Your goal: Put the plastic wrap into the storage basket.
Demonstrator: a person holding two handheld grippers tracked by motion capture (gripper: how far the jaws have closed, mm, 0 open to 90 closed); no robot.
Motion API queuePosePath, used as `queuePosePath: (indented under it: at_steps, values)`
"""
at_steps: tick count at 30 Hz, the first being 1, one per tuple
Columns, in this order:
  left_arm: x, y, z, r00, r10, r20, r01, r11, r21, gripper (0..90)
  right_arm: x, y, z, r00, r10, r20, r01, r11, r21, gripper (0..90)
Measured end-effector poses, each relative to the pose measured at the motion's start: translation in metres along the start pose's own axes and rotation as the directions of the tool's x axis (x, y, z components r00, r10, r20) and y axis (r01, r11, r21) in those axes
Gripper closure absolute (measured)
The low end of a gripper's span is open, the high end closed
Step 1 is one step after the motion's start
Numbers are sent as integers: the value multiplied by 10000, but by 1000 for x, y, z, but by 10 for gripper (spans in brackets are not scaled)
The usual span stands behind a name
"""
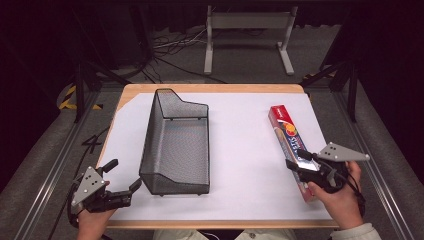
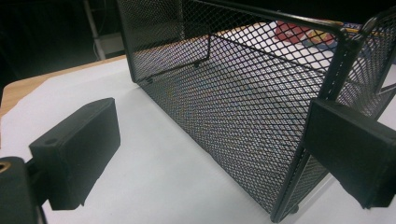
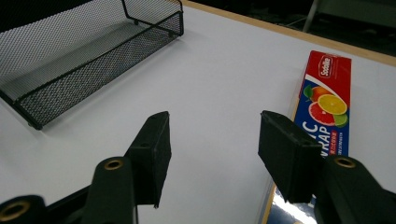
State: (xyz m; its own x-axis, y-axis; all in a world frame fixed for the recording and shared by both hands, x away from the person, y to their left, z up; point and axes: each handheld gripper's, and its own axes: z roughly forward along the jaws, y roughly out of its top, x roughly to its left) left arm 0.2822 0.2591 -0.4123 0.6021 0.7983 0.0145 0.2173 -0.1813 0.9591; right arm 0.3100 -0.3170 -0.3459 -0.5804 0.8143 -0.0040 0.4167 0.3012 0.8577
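A black wire-mesh basket (image 1: 175, 145) stands lengthwise on the left half of the white table top, and its long side wall (image 2: 243, 107) looms close in the left gripper view. My left gripper (image 1: 123, 174) rests open at the table's front left, its jaws wide apart just short of the basket's near left corner; its own view (image 2: 210, 154) shows no pad pressing on the mesh. A red and blue plastic-wrap box (image 1: 290, 137) printed with citrus fruit (image 3: 329, 105) lies at the right. Over its near end hovers my right gripper (image 1: 299, 162), open (image 3: 212, 149), with bare table between the jaws.
The white sheet (image 1: 240, 150) covers a wooden table whose edge (image 1: 215, 88) shows at the back. Behind the table, a white metal stand (image 1: 247, 30) and loose cables (image 1: 170, 47) sit on the floor. Black frame posts (image 1: 80, 92) flank both sides.
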Motion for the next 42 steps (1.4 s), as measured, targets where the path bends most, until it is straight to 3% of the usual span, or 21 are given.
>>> queuePosePath:
  at_steps: [2, 4, 8, 15, 17, 19, 21, 23, 27, 29, 30, 32, 34, 36, 39, 40, 41, 42]
  values:
    - [0, 0, 0, 10000, -16, -17, 16, 10000, 6, 51, -6, 6, 3, 9998, -78, 202, 76, 10000, 57, 440]
    - [1, 0, 0, 10000, 24, -22, -24, 10000, -5, 51, -13, 12, 6, 9990, 94, 429, -104, 9997, 224, 368]
    - [1, 0, 0, 10000, -3, -15, 3, 10000, 28, 51, -30, 18, 15, 9904, 1246, 591, -1277, 9905, 506, 293]
    - [1, -1, 0, 10000, -24, -19, 24, 10000, 39, 51, -50, 22, 39, 9811, 1237, 1489, -1473, 9761, 1598, 224]
    - [1, -1, 0, 10000, -63, -38, 63, 10000, 8, 51, -56, 21, 49, 9732, 1307, 1890, -1708, 9617, 2143, 222]
    - [2, -1, 0, 10000, -49, -34, 49, 10000, 13, 51, -61, 19, 58, 9727, 1192, 1993, -1695, 9510, 2587, 253]
    - [2, -1, 1, 10000, -21, -5, 21, 10000, 19, 51, -63, 17, 65, 9645, 1662, 2054, -2225, 9301, 2921, 255]
    - [2, -1, 0, 10000, -22, -17, 22, 10000, 7, 51, -66, 17, 71, 9556, 1929, 2226, -2544, 9213, 2940, 245]
    - [2, -1, 0, 10000, -48, -27, 48, 10000, 22, 51, -71, 16, 79, 9425, 1934, 2726, -2808, 9004, 3322, 214]
    - [2, -1, 0, 10000, -51, -26, 51, 10000, 6, 51, -72, 16, 81, 9406, 1879, 2829, -2825, 8953, 3444, 210]
    - [2, -1, 0, 10000, -48, -26, 48, 10000, 7, 51, -75, 12, 87, 9389, 2020, 2785, -3010, 8746, 3802, 194]
    - [2, -1, 0, 10000, -42, -12, 42, 10000, 12, 51, -78, 9, 92, 9388, 2093, 2736, -3115, 8548, 4151, 189]
    - [2, -1, 1, 10000, -43, -12, 43, 10000, 19, 51, -80, 7, 96, 9360, 1987, 2906, -3106, 8546, 4161, 205]
    - [2, -1, 1, 10000, -33, -17, 33, 10000, 7, 52, -81, 5, 99, 9313, 2139, 2948, -3293, 8403, 4306, 208]
    - [2, -1, 1, 10000, -40, -26, 40, 10000, 31, 51, -81, 1, 104, 9330, 2160, 2878, -3349, 8137, 4751, 189]
    - [2, -1, 1, 10000, -41, -24, 41, 10000, 22, 52, -81, 0, 106, 9353, 2125, 2828, -3310, 8079, 4876, 188]
    - [2, -1, 1, 10000, -40, -21, 40, 10000, 18, 52, -80, -1, 108, 9320, 2205, 2876, -3413, 8010, 4918, 190]
    - [2, -1, 1, 10000, -40, -21, 40, 10000, 18, 51, -80, -1, 108, 9320, 2205, 2876, -3413, 8010, 4918, 190]
